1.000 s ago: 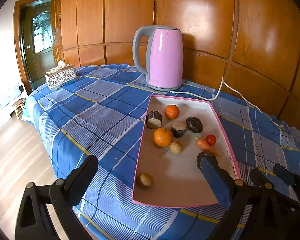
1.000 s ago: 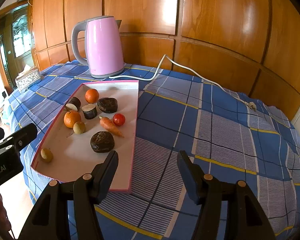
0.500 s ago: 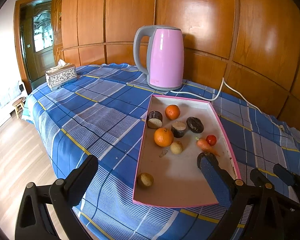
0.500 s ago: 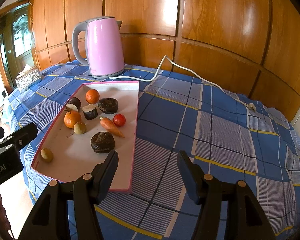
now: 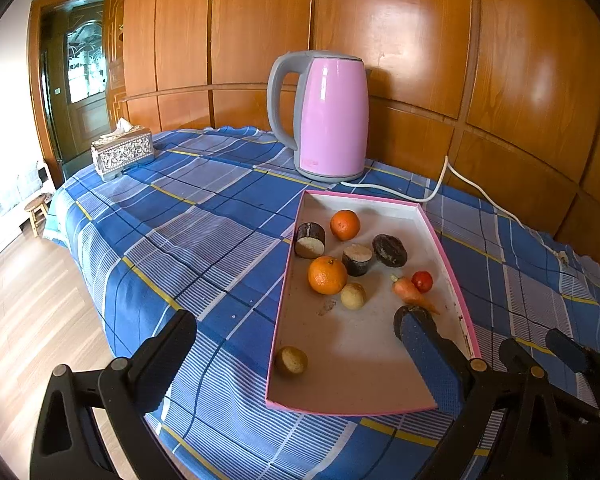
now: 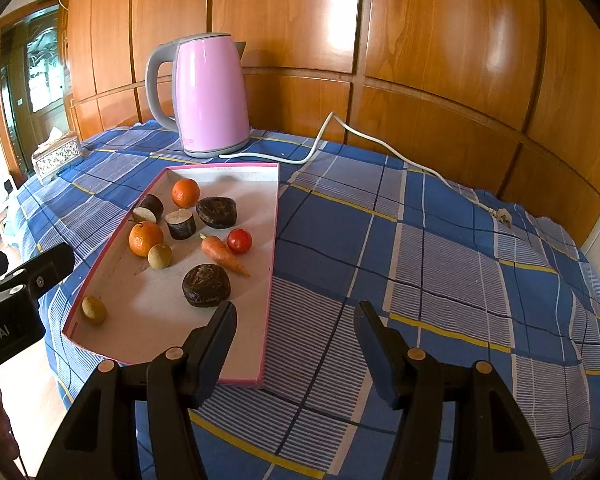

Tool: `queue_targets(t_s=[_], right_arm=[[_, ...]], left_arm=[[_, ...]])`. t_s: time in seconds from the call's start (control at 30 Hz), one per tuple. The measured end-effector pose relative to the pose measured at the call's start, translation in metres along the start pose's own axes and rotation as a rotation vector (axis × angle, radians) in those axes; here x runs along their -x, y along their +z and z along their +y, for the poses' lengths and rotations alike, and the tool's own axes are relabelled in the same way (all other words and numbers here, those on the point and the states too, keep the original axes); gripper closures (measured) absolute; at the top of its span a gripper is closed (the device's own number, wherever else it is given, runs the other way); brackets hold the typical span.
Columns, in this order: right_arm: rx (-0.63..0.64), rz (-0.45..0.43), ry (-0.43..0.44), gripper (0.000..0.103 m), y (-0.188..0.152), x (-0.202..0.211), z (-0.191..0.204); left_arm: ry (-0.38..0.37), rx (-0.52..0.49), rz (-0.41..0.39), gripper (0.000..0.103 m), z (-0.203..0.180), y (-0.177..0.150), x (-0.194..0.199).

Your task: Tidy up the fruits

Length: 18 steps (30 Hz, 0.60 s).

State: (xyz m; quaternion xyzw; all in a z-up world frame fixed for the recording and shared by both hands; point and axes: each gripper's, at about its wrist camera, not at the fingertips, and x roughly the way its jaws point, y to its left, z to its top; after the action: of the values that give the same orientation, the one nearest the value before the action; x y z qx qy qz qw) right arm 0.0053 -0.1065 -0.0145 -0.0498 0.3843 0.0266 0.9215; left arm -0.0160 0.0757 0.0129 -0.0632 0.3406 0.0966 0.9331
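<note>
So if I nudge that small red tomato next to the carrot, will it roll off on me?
Likely yes. The tomato looks round and glossy, so it would probably roll on the flat tray floor and may slip between smooth fingers. The carrot lies close on one side and may block it there. The low tray rim should probably stop it. It may also bruise if squeezed hard.

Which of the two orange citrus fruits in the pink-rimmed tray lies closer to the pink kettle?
The smaller orange citrus fruit, at the far end of the pink-rimmed tray toward the pink kettle. The larger orange citrus fruit sits nearer the grippers, beside a small tan fruit.
</note>
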Motion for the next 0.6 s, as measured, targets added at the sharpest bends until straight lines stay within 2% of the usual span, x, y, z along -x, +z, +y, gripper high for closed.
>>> queue_targets(t_s=[0.6], right_arm=[[-0.003, 0.003, 0.000, 0.041, -0.0011, -0.0003, -0.0025]], left_arm=[[-0.012, -0.007, -0.018, 0.000, -0.0020, 0.0001, 0.0032]])
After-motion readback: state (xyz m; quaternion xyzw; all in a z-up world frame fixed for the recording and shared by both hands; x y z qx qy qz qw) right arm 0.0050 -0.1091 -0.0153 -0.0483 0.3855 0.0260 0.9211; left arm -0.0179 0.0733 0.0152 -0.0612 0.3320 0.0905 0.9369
